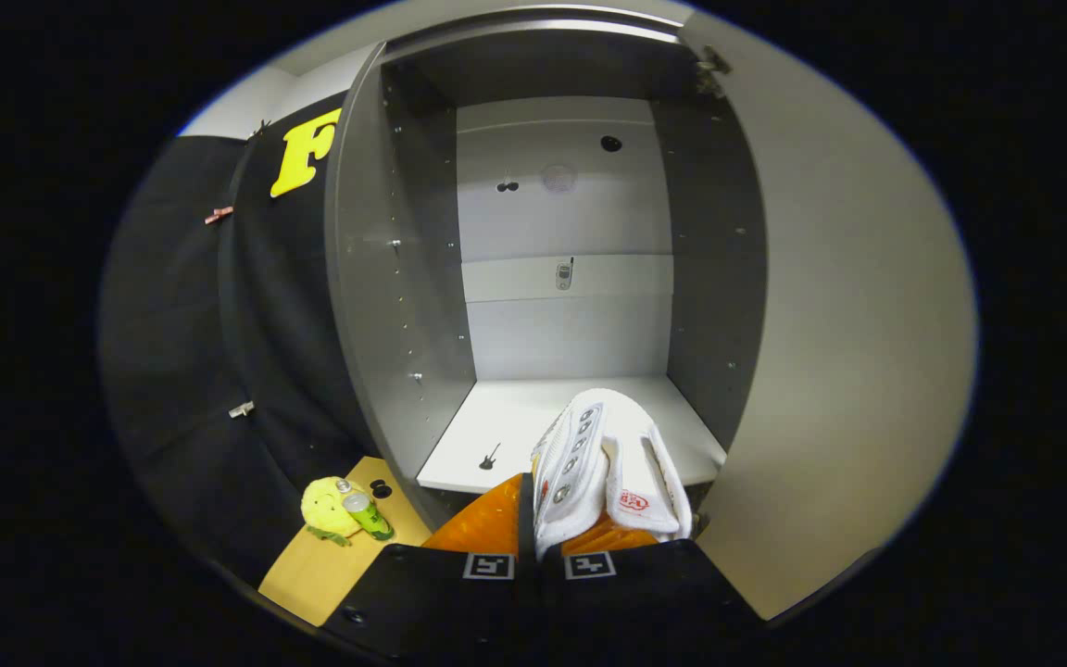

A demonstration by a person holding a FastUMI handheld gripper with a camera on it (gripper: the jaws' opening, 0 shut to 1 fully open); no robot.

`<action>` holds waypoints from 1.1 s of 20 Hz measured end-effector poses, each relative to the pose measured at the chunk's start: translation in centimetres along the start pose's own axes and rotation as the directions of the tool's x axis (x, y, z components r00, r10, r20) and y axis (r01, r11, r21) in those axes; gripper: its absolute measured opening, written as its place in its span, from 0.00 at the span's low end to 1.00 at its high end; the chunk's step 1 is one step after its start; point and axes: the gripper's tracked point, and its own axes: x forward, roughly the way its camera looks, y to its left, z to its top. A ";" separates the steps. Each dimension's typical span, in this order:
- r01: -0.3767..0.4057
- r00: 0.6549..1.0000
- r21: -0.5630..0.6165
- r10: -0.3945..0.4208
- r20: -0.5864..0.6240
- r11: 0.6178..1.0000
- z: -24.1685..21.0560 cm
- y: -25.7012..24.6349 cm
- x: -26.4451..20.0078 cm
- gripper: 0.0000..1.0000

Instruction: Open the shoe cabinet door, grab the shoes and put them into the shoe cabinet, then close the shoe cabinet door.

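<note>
A white shoe [603, 468] with a row of metal eyelets and a small red mark is pinched between my two fingers, its toe pointing into the cabinet. My gripper [541, 519] is shut on it, just in front of the white bottom shelf [506, 435]. The shoe's front end hangs over that shelf's near edge. The shoe cabinet [561, 241] stands open with dark grey side walls and a pale back panel. Its door [848, 333] is swung wide to the right of the opening.
A yellow plush toy [328, 509] and a green can [367, 515] lie on a light wooden board [330, 556] on the floor left of the cabinet. Black cloth [209, 352] covers the wall on the left. A small guitar-shaped sticker [489, 457] marks the shelf.
</note>
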 end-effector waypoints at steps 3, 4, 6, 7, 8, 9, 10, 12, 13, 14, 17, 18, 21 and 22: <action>-0.004 1.000 -0.025 0.004 -0.007 1.000 1.8 -0.2 4.2 0.05; -0.006 1.000 -0.035 0.005 -0.018 0.999 1.9 -0.3 5.6 0.05; -0.009 1.000 -0.070 0.006 -0.031 0.998 2.0 -0.5 8.4 0.05; -0.007 0.999 -0.080 0.004 -0.040 0.997 1.8 -0.5 9.8 0.05; -0.003 0.999 -0.088 -0.001 -0.043 0.996 1.8 -0.6 11.0 0.05; 0.001 0.999 -0.095 -0.006 -0.048 0.995 1.8 -0.7 12.4 0.05; 0.003 0.998 -0.107 -0.009 -0.056 0.994 1.6 -0.8 13.6 0.05; 0.004 0.998 -0.133 -0.013 -0.065 0.991 1.5 -0.8 15.8 0.05; 0.005 0.997 -0.148 -0.015 -0.069 0.989 1.5 -0.9 16.9 0.05; 0.009 0.997 -0.160 -0.020 -0.073 0.987 1.4 -1.0 17.6 0.05; 0.020 0.996 -0.165 -0.034 -0.085 0.986 1.1 -1.1 20.2 0.05; 0.024 0.995 -0.170 -0.040 -0.091 0.985 0.9 -1.2 20.9 0.05; 0.037 0.991 -0.206 -0.063 -0.122 0.978 -0.5 -1.7 22.9 0.05; 0.042 0.989 -0.214 -0.071 -0.132 0.976 -1.1 -1.8 23.4 0.05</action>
